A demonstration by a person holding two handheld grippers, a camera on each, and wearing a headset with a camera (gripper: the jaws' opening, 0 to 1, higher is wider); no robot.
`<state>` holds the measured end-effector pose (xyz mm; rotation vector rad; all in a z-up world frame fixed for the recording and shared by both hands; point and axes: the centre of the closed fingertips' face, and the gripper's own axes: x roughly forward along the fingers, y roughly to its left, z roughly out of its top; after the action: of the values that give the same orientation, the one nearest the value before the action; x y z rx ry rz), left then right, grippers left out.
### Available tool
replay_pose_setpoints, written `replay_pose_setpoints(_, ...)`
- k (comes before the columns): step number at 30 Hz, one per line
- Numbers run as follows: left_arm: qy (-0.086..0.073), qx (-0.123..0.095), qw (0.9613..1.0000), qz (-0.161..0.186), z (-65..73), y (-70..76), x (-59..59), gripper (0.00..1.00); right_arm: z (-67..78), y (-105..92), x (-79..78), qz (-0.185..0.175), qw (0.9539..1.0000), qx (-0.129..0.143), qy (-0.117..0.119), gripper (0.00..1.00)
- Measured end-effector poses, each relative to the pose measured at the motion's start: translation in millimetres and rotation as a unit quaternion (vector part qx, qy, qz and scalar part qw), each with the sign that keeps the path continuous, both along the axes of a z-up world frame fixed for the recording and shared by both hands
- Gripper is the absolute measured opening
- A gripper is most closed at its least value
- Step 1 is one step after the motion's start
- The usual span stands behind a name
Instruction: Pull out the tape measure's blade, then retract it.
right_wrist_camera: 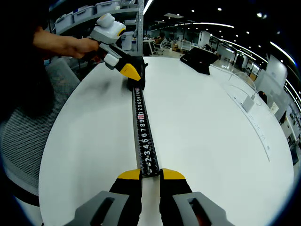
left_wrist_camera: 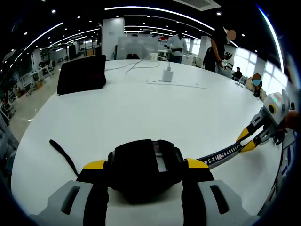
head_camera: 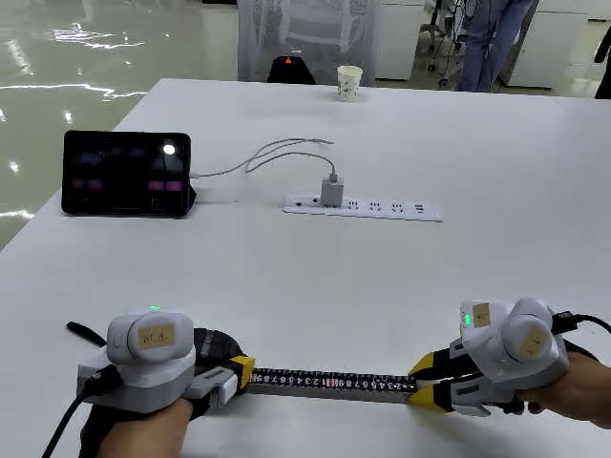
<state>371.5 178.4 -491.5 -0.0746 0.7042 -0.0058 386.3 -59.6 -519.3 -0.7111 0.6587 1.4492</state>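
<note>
The black tape measure case (left_wrist_camera: 146,165) rests on the white table, and my left gripper (head_camera: 239,372) is shut on it, yellow tips on both its sides. In the right gripper view the case (right_wrist_camera: 137,77) sits far up the table with the left gripper (right_wrist_camera: 131,70) on it. A black blade with white numbers (head_camera: 329,384) runs out flat from the case to the right. My right gripper (head_camera: 420,382) is shut on the blade's free end (right_wrist_camera: 149,172). The blade (left_wrist_camera: 221,155) stretches toward the right gripper (left_wrist_camera: 245,141) in the left gripper view.
A dark tablet (head_camera: 126,173) stands at the back left. A white power strip (head_camera: 363,206) with a charger and a grey cable lies mid-table. A paper cup (head_camera: 349,83) stands near the far edge. A black strap (head_camera: 84,332) lies beside the case. People stand beyond the table.
</note>
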Motion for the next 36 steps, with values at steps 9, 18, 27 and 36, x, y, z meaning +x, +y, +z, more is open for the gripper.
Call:
replay_pose_setpoints(9, 0.001, -0.003, 1.0, -0.001, 0.1, 0.3, -0.2, 0.58, -0.1, 10.1, -1.2, 0.003, 1.0, 0.004, 0.002, 0.1)
replay_pose_setpoints(18, 0.001, -0.006, 1.0, -0.002, -0.1, 0.3, -0.3, 0.58, 0.1, 20.9, -2.1, 0.006, 0.9999, 0.008, 0.004, 0.1)
replay_pose_setpoints(27, 0.002, -0.008, 1.0, -0.002, -0.4, 0.0, -0.6, 0.58, -0.4, 29.3, -2.1, 0.009, 0.9999, 0.01, 0.005, 0.1)
replay_pose_setpoints(36, 0.003, -0.009, 0.9999, -0.003, -0.4, -0.1, -0.8, 0.58, -0.5, 38.5, -3.0, 0.012, 0.9998, 0.013, 0.006, 0.1)
